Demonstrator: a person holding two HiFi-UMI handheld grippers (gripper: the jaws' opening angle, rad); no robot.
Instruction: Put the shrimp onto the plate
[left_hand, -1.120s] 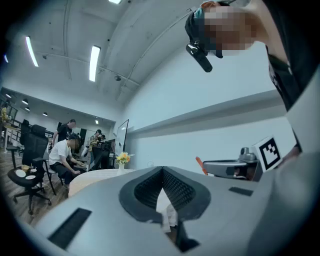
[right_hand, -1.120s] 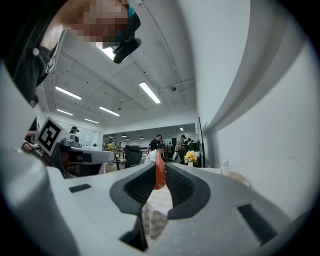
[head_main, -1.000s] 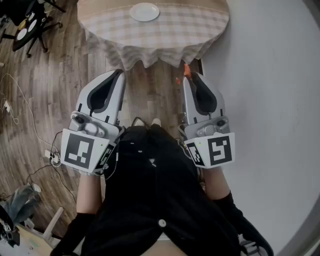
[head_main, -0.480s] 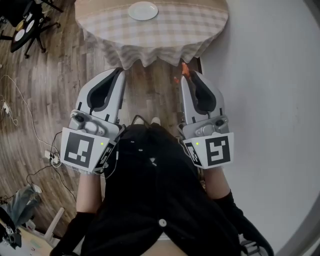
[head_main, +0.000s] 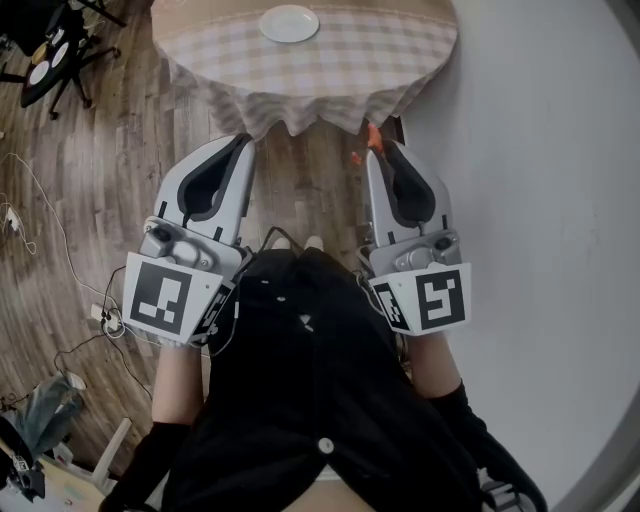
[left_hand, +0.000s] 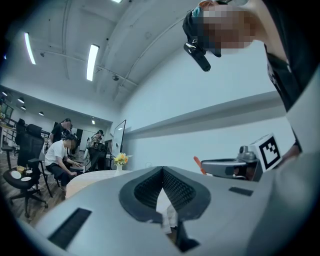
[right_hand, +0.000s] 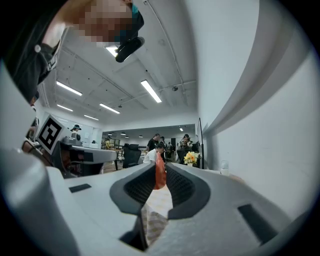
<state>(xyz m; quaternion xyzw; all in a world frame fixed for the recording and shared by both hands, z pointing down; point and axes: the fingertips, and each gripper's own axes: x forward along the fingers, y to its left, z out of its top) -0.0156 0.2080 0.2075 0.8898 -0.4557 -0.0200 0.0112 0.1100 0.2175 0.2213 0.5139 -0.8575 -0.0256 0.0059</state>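
My right gripper (head_main: 373, 152) is shut on an orange shrimp (head_main: 372, 137), which sticks out past its tips just short of the table's near edge. In the right gripper view the shrimp (right_hand: 159, 173) stands upright, pinched between the ribbed pads of the gripper (right_hand: 159, 169). The white plate (head_main: 289, 23) lies on the checked tablecloth (head_main: 330, 70) at the far side, well beyond both grippers. My left gripper (head_main: 240, 143) is level beside the right one; its jaws (left_hand: 162, 169) meet with nothing between them. From there the shrimp (left_hand: 198, 164) shows at the right gripper's tip.
The round table hangs its cloth over a wooden floor (head_main: 120, 180). A white wall (head_main: 540, 200) runs close on the right. A vase of flowers (right_hand: 190, 158) stands on the table. Several people sit and stand at desks (left_hand: 57, 157) in the background. Cables (head_main: 40, 220) lie on the floor at left.
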